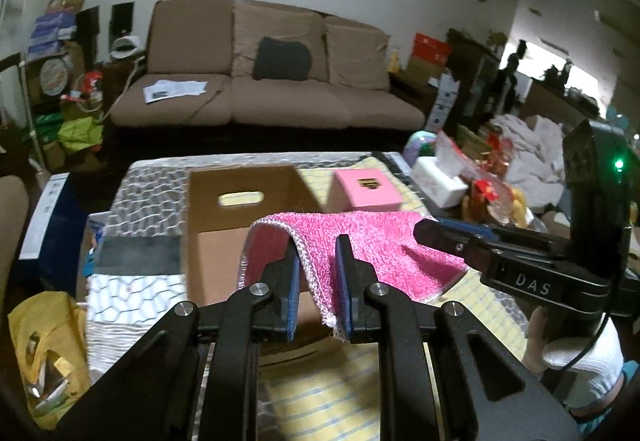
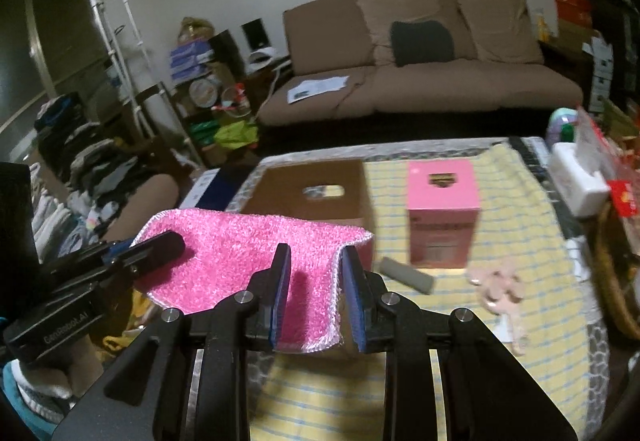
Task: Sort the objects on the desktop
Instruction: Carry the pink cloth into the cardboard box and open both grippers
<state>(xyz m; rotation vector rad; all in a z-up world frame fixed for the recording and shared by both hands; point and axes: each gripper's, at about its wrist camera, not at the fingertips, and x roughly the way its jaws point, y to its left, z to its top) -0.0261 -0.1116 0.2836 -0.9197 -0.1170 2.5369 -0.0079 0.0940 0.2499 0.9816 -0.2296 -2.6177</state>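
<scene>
- The left gripper [image 1: 317, 265] has its two blue-padded fingers [image 1: 293, 281] set a moderate way apart, with a gap plainly showing between them.
- A fluffy pink microfibre cloth with a white stitched hem [image 1: 360, 241] hangs between those fingers; its folded hem drapes down through the gap and lies against the inner face of the finger on the right of the view. Whether the other pad presses it cannot be told, so a firm clamp is not certain.
- The right gripper [image 2: 316, 267] likewise shows its fingers parted by a clear gap, and the cloth's [image 2: 240, 253] near corner hangs down between them, its hem running along the pad on the right of that view.
- In the left wrist view, the right gripper [image 1: 430, 231] reaches in from the side with its tips on the cloth's far edge; in the right wrist view the left gripper [image 2: 176, 241] sits on the opposite edge.
- The cloth is stretched in the air between the two tools, above the near edge of an open brown cardboard box with a slot handle [image 1: 240, 201].
- On the yellow checked tablecloth [image 2: 520, 201] beside the box stands a pink cube-shaped carton [image 2: 443, 217].
- Near the carton lie a small grey cylinder [image 2: 408, 275] and a pale pink plush toy [image 2: 500, 281], apart from each other.
</scene>
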